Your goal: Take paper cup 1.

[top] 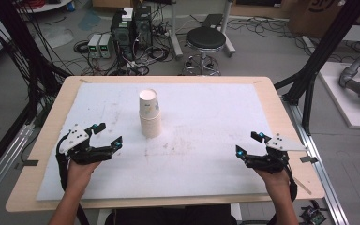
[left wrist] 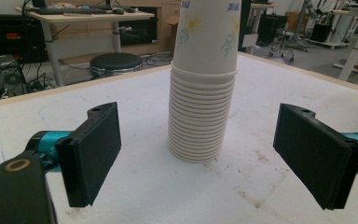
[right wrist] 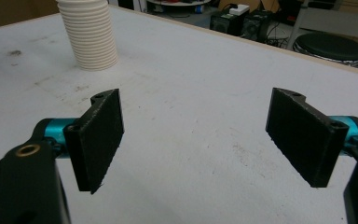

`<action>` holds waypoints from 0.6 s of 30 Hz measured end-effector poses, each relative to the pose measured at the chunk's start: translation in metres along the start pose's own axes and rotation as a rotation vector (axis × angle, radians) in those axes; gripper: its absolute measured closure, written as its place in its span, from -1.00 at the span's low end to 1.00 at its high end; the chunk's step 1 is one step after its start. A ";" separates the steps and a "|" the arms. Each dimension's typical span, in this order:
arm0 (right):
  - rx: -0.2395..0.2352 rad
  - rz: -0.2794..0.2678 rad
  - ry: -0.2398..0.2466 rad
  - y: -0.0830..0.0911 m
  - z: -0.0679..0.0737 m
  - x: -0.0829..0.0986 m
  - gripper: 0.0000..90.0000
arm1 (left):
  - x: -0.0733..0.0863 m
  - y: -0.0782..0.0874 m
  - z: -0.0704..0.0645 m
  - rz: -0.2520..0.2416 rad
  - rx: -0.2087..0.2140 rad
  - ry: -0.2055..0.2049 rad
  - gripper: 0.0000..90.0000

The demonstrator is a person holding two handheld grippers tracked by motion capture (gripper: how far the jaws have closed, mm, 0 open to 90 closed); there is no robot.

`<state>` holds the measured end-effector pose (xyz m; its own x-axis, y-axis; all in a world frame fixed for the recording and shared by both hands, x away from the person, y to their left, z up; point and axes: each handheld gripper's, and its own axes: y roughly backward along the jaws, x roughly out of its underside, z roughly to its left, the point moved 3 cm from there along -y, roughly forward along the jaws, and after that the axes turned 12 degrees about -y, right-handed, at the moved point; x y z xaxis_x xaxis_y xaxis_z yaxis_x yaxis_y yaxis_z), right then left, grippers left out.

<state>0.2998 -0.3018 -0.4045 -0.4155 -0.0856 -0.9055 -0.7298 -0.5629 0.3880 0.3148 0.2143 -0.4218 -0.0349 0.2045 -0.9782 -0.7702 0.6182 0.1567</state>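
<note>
Both tongs wide, holding nothing: left tongs (top: 107, 133) lined up near cup stack (top: 150, 114), right tongs (top: 249, 143) well apart; stack untouched, nothing started

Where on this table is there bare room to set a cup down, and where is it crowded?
Free: the white mat between the left gripper and the right gripper, and the stretch from the stack of paper cups to the mat's right edge. Tighter: the gap between the left gripper and the stack, which stands just ahead of its open jaws.
</note>
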 end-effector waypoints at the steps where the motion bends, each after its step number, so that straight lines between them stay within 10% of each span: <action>1: 0.000 0.000 0.000 0.000 0.000 0.000 -0.57 | 0.000 0.000 0.000 0.000 0.000 0.000 -0.67; 18: -0.005 0.005 -0.011 0.000 -0.002 0.001 -0.57 | 0.000 -0.006 -0.001 0.006 0.012 0.020 -0.67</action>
<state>0.3001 -0.3034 -0.4061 -0.4253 -0.0790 -0.9016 -0.7251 -0.5665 0.3917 0.3182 0.2098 -0.4224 -0.0528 0.1928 -0.9798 -0.7623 0.6260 0.1643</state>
